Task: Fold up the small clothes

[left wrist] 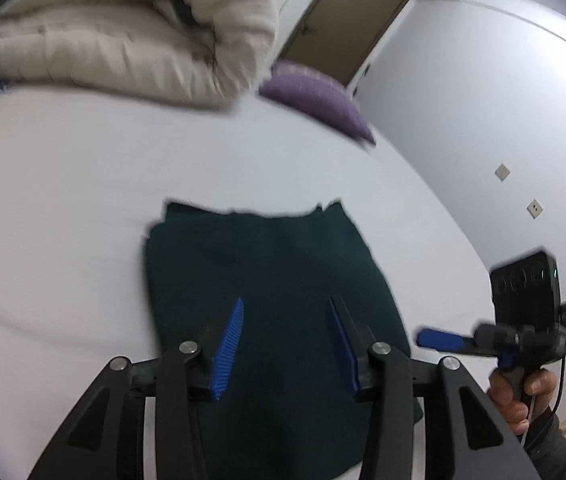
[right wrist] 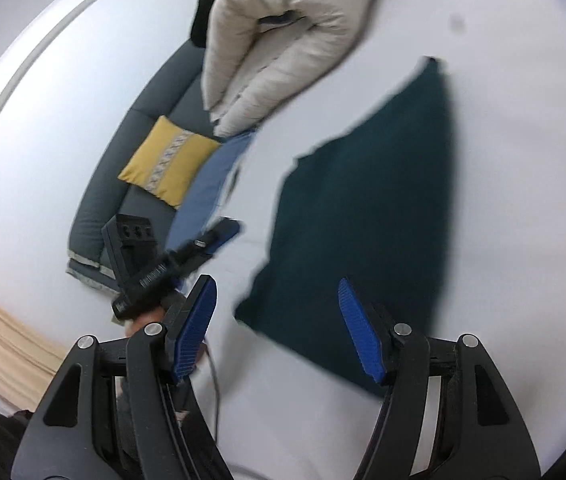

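Observation:
A dark green garment lies folded flat on the white bed sheet. My left gripper is open and empty, held just above the garment's near half. The right gripper's own view shows the same garment ahead and to the right. My right gripper is open and empty above the garment's near corner. In the left wrist view the right gripper shows at the right, off the garment's edge, its jaw state unclear there. The left gripper shows at the left of the right wrist view.
A rolled cream duvet lies at the bed's far side, with a purple pillow beside it. A grey sofa with a yellow cushion stands beyond the bed. A blue cloth lies at the bed's edge.

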